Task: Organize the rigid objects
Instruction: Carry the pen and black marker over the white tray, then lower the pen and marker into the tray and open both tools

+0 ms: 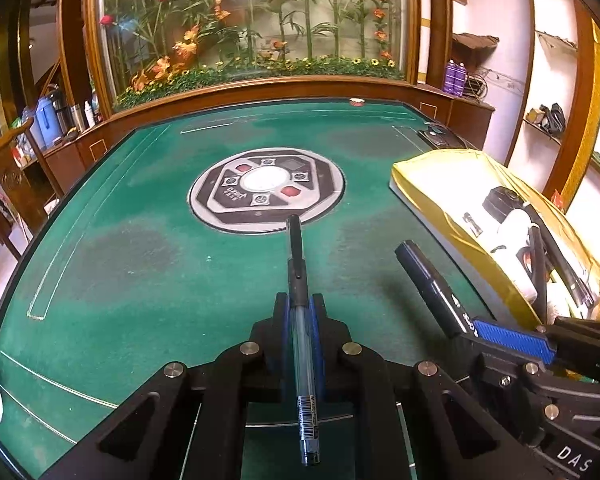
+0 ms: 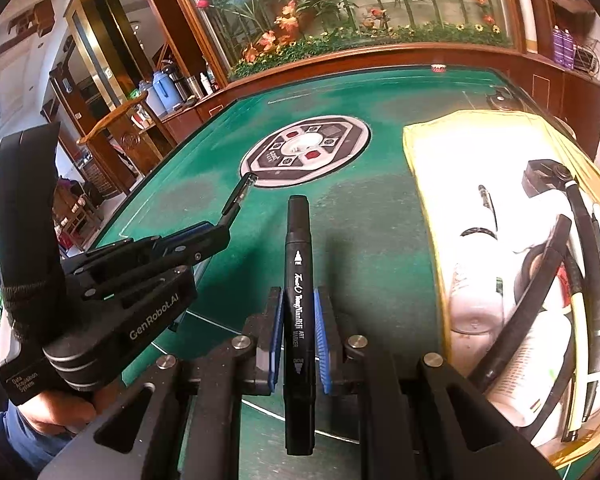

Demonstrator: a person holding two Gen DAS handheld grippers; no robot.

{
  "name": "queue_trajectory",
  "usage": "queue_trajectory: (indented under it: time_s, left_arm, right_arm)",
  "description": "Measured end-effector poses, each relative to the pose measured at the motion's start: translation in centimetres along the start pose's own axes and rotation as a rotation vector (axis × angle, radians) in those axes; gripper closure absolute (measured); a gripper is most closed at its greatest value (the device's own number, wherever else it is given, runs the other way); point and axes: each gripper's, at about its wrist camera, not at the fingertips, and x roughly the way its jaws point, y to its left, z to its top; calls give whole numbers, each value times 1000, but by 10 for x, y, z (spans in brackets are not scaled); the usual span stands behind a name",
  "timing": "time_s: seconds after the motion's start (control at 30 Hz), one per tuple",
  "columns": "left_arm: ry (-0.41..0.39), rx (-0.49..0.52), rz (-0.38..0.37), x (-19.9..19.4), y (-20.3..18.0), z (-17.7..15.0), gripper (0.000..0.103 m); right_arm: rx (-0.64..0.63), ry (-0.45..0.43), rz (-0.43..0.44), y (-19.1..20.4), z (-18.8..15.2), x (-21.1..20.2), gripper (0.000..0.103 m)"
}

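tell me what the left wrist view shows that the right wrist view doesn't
Only the left wrist view shows the clear-barrelled pen lengthwise, with its barcode label, clamped in the left gripper, and the right gripper seen from the side.

Only the right wrist view shows the print on the black art marker, the right gripper shut on it, the hand holding the left gripper, and more of the yellow-rimmed box's contents.

Both show the green table, its round centre panel, both pens and the flower display.

A games room: a green felt mahjong table (image 1: 140,240) with a central control panel (image 1: 266,190), carved wood panelling (image 1: 260,84), fake flowers (image 1: 188,46).
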Motion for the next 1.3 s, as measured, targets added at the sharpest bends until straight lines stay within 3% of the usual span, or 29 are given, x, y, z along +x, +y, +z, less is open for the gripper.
queue_trajectory:
  time_s: [0.4, 0.73, 1.03, 1.2, 1.23, 1.3]
  left_arm:
    - [-26, 83, 4, -8, -41, 13, 94]
    - [9, 74, -158, -2, -102, 45, 94]
    - [104, 51, -293, 29, -152, 52, 94]
    - [99, 69, -286, 34, -164, 48, 94]
    - [99, 64, -290, 35, -163, 48, 93]
    - [99, 55, -309, 36, -162, 48, 80]
  right_arm:
    - [67, -67, -2, -35, 2, -27, 89]
    - [184, -171, -99, -100, 6, -66, 89]
    - [235, -156, -197, -137, -1, -69, 89]
    - [251, -146, -196, -146, -4, -64, 88]
    - [251, -148, -195, -147, -4, -64, 88]
    - [247, -149, -198, -147, -4, -65, 84]
